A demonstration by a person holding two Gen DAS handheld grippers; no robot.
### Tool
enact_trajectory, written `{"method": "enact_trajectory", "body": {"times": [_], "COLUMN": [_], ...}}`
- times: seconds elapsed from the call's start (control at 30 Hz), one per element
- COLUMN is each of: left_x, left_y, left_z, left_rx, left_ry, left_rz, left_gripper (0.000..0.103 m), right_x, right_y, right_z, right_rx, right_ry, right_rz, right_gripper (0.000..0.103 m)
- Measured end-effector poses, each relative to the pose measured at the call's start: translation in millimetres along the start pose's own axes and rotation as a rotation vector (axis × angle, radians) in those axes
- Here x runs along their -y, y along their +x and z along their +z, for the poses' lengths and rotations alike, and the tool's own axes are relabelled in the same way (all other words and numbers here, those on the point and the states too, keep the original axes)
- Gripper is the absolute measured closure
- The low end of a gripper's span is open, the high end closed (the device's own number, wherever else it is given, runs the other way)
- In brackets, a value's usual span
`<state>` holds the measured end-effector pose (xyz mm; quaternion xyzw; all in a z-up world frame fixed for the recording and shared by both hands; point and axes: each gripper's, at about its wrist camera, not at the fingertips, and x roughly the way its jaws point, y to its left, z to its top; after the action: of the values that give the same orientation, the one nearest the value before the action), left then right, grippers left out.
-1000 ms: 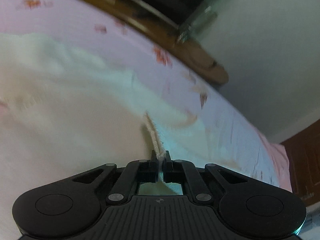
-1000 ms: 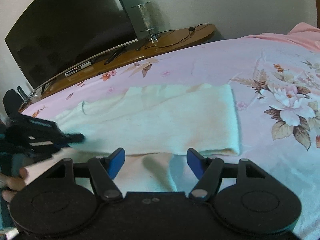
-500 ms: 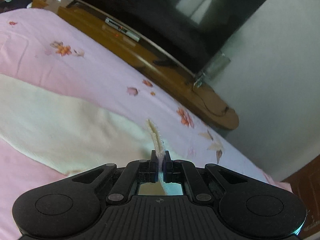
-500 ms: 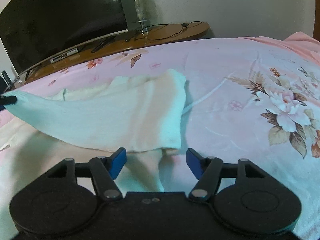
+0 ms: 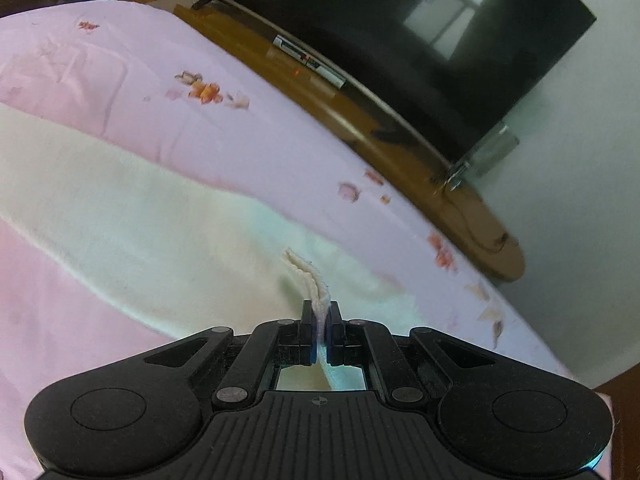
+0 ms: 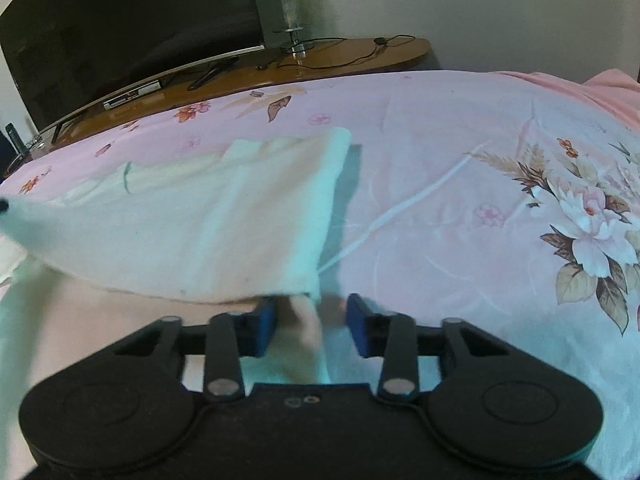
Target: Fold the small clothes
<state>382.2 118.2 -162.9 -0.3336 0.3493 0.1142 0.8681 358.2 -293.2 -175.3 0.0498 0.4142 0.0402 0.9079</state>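
The left claw [image 5: 320, 320] is pinched tight on an edge of the cream cloth [image 5: 132, 216], lifting it off the pink floral bed [image 5: 208, 152]. The right claw [image 6: 311, 322] stands wide, its blue fingers [image 6: 264, 320] either side of the cloth's near corner. Beyond the bed, a television [image 6: 120, 36] sits on a wooden stand [image 6: 340, 56].

1. The left hand-held gripper [image 5: 320, 320] sits at the bottom centre of its frame, its black jaws pressed together with a strip of cream cloth [image 5: 308, 280] pinched between them.
2. The right hand-held gripper [image 6: 311, 322] sits at lower centre, its blue-padded jaws spread apart around a cloth fold.
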Motion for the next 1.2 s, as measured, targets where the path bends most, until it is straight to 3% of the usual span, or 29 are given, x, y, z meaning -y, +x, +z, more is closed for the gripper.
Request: {"method": "enact_trajectory", "body": {"times": [0.13,0.2,0.3,0.4,0.57,0.63,0.77,0.87,1.0,1.1,1.2], "left_x": [-2.2,-2.1,-2.6,-6.3,-8.5,-8.6,-14.3,-15.9,3.9,19.5,19.6], "left_y": [7.5,9.5,11.4,14.5,12.9,4.0,-16.7,-32.4,-29.8,-7.4,22.2], "left_z": [-9.2,-14.4,-25.0,-33.8,-32.7,-29.1,-20.5,-13.6,-14.7,-24.1,-32.3], "left_rx": [-0.021,-0.027,-0.057,-0.075,-0.092,-0.076,-0.04,0.001,-0.012,-0.053,-0.086], "left_ry": [0.023,0.034,0.04,0.042,0.079,0.102,0.124,0.118,0.152,0.185,0.203], "left_rz": [0.036,0.048,0.051,0.061,0.06,0.078,0.099,0.098,0.05,0.042,0.105], "left_gripper": [0.099,0.099,0.099,0.099,0.099,0.099,0.099,0.099,0.099,0.099,0.099], "right_x": [-1.3,-0.5,12.5,19.0,29.4,19.7,27.9,22.6,5.8,-6.3,-3.4], "right_y": [4.7,5.2,1.1,5.4,4.0,-0.7,-20.5,-42.2,-44.1,-18.8,8.6], "right_z": [8.6,9.7,6.5,-0.7,-2.9,-3.1,-4.1,-2.3,17.7,30.9,26.4], "right_rx": [0.019,0.039,0.063,0.064,0.058,0.041,0.025,0.091,0.158,0.11,0.02], "right_ry": [0.013,0.01,0.078,0.095,0.184,0.073,0.109,0.094,0.056,0.013,0.008], "right_rz": [-0.007,-0.039,-0.065,-0.092,-0.061,-0.079,-0.05,-0.032,0.002,0.024,0.02], "right_gripper": [0.072,0.087,0.091,0.092,0.091,0.091,0.087,0.087,0.085,0.085,0.086]}}
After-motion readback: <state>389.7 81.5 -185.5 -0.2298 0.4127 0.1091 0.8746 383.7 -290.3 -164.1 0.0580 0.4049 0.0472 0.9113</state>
